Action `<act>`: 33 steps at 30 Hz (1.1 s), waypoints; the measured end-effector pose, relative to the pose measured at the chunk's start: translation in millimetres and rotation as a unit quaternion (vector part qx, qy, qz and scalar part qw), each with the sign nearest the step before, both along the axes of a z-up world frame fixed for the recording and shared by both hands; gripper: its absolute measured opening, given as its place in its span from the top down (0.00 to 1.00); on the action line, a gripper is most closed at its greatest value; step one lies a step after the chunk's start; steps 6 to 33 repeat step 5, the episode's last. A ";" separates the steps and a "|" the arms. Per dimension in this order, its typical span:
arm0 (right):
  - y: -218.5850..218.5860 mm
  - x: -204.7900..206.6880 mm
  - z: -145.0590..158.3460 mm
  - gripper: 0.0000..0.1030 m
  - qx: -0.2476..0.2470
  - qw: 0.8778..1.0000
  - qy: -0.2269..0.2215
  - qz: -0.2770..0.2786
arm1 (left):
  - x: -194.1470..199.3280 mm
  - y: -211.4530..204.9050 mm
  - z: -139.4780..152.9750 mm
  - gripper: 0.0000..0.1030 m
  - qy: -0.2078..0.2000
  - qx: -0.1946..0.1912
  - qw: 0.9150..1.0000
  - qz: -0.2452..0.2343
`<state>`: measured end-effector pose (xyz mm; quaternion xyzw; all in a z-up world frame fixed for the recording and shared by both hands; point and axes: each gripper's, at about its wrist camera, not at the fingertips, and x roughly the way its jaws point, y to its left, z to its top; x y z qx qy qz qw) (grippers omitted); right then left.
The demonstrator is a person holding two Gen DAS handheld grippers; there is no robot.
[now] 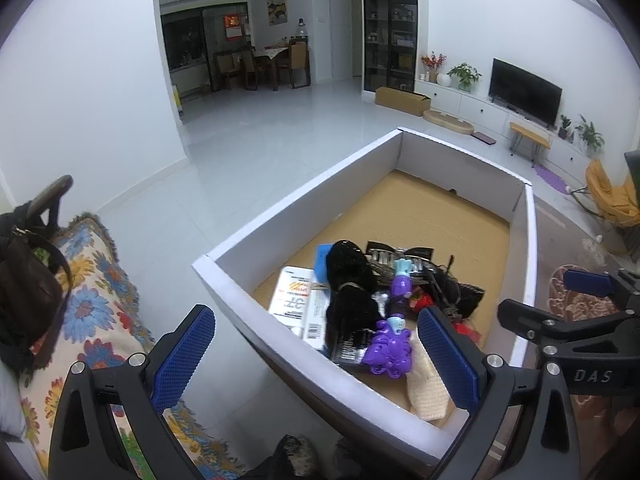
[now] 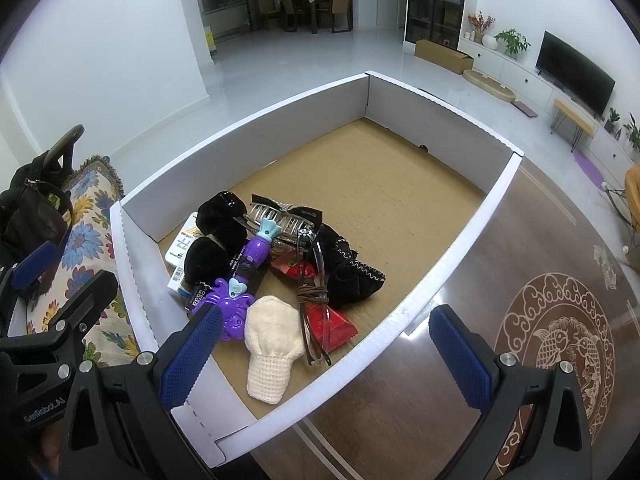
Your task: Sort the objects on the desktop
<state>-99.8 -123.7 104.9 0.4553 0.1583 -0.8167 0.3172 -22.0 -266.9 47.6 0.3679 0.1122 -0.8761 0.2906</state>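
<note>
In the left wrist view, we see our left gripper (image 1: 316, 364) spread wide and holding nothing, poised over the near-left wall of a white cardboard box (image 1: 256, 236). The box's objects are heaped in its near corner, likely gathered there to be picked out one by one. A purple toy (image 1: 390, 350) lies closest, beside a black plush item (image 1: 350, 288). This view alone shows the right gripper (image 1: 560, 312) from the side, off to the right.

In the right wrist view, that gripper (image 2: 326, 350) is also spread and empty, straddling the box's near wall. Only here do we see clearly a cream knitted piece (image 2: 270, 354), glasses (image 2: 314, 292), a red packet (image 2: 330, 322), and the brown table (image 2: 460, 360) under the box.
</note>
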 end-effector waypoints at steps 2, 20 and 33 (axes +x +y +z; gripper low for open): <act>0.4 -0.1 -0.1 0.00 0.000 1.000 0.000 -0.001 | 2.1 -0.2 1.4 0.00 0.013 0.013 1.000 -0.006; 1.4 -1.1 -0.2 0.00 -0.002 1.000 0.001 -0.002 | 7.1 3.6 7.1 0.00 0.037 0.004 0.999 -0.002; 1.4 -1.1 -0.2 0.00 -0.002 1.000 0.001 -0.002 | 7.1 3.6 7.1 0.00 0.037 0.004 0.999 -0.002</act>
